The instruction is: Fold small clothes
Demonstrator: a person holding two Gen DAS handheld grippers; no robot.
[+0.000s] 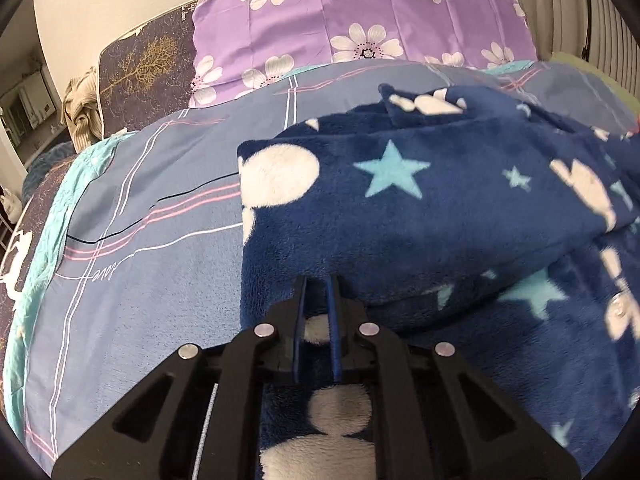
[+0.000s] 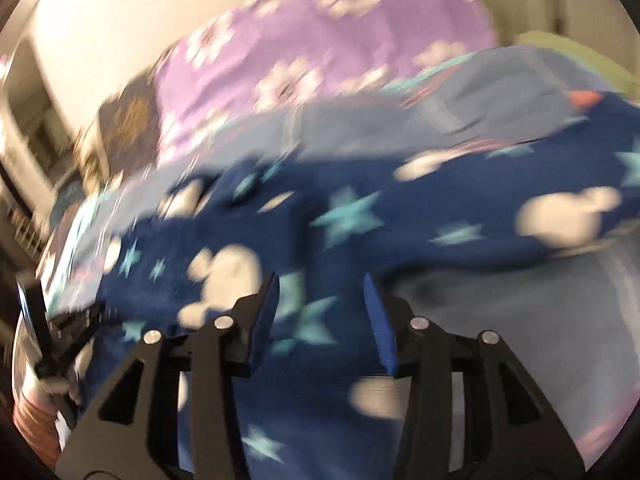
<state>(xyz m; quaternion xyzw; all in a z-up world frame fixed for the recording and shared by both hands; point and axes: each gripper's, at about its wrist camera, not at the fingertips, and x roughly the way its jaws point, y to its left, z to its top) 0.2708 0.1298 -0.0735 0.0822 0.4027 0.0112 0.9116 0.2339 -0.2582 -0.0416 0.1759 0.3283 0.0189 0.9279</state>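
Note:
A navy fleece garment [image 1: 420, 216] with white blobs and light-blue stars lies partly folded on the bed, one layer doubled over another. My left gripper [image 1: 319, 280] is narrowed to a small gap with its tips at the fleece's folded edge, and fleece shows between the fingers. In the blurred right wrist view the same garment [image 2: 360, 220] spreads across the bed. My right gripper [image 2: 322, 280] is open and empty just above it. The left gripper also shows in the right wrist view [image 2: 64, 332] at the far left.
The bed has a blue-grey plaid sheet [image 1: 152, 208] with a teal edge. A purple flowered pillow [image 1: 360, 20] lies at the head, a dark patterned cushion [image 1: 148, 64] to its left. A beige cloth [image 1: 82, 104] sits at the far left, a radiator [image 1: 612, 36] at right.

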